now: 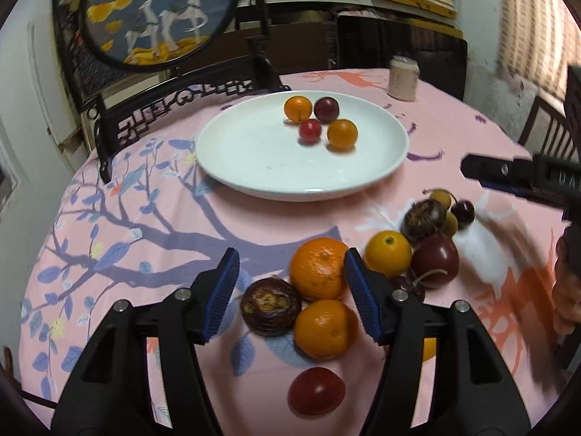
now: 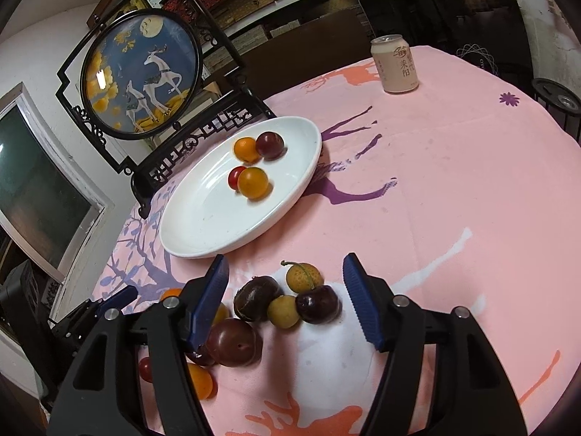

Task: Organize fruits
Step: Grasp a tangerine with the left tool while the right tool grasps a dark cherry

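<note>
Left wrist view: left gripper (image 1: 292, 283), jaws apart and empty, straddles an orange (image 1: 319, 268) lying dead ahead on the tablecloth (image 1: 145, 225); the plate (image 1: 254, 160) lies beyond. Right wrist view: right gripper (image 2: 287, 298), jaws apart and empty, frames a cherry (image 2: 317, 303) and yellow fruit (image 2: 283, 311), plate (image 2: 203, 225) ahead-left.

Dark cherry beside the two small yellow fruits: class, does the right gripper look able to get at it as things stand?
Probably yes. The right gripper is open, and the dark cherry lies between its fingers with nothing over it. One small yellow fruit touches it, though, and may be nudged.
</note>
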Demonstrator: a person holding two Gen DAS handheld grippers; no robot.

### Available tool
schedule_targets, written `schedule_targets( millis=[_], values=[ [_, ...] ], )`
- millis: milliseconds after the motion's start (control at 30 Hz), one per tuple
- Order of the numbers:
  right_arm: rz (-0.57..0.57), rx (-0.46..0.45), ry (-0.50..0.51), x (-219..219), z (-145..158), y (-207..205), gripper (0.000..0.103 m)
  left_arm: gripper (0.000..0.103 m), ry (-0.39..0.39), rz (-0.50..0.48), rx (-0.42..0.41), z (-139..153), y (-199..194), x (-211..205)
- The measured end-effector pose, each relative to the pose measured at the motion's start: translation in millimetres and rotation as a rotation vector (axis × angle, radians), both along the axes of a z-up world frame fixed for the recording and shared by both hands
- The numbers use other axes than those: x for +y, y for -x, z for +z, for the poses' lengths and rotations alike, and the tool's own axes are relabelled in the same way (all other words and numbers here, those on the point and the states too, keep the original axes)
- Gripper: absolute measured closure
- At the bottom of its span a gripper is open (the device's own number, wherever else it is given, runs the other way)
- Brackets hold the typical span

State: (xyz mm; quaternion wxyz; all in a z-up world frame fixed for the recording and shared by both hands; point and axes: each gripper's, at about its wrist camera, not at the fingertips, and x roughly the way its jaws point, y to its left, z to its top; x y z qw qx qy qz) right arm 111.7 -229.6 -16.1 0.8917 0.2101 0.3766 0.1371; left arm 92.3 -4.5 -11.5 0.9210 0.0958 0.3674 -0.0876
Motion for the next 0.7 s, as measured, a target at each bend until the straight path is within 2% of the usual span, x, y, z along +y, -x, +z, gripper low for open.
schedule_targets(
  millis=[67, 133, 233, 367, 467, 533, 633, 700],
  values=[
    [0.004, 0.000, -0.001, 1, 0, 0, 0.037, 0.040, -0.019, -0.008, 0.013, -4, -2, -3],
    [0.004, -0.001, 0.002, 1, 1, 0, 0.036, 0.030, -0.032, -0.009, 0.012, -6, -3, -4],
    [-0.001, 0.003, 0.007, 1, 0, 0, 0.034, 0.021, -0.064, 0.028, -0.025, -4, -6, 1],
    [-0.009, 0.016, 0.013, 0, -2, -2, 0.033, 0.016, 0.001, 0.139, -0.031, 5, -16, 30],
    [-0.008, 0.025, 0.013, 0, -4, -3, 0.033, 0.016, 0.008, 0.213, -0.020, 5, -19, 43],
    [-0.010, 0.027, 0.015, -1, -4, -3, 0.033, 0.016, 0.019, 0.211, -0.012, 5, -18, 44],
    [-0.011, 0.026, 0.015, 0, -4, -3, 0.033, 0.016, 0.032, 0.155, -0.056, 12, -8, 35],
    [-0.011, 0.026, 0.015, 0, -4, -3, 0.033, 0.011, 0.018, 0.108, -0.077, 13, -3, 24]
  ],
)
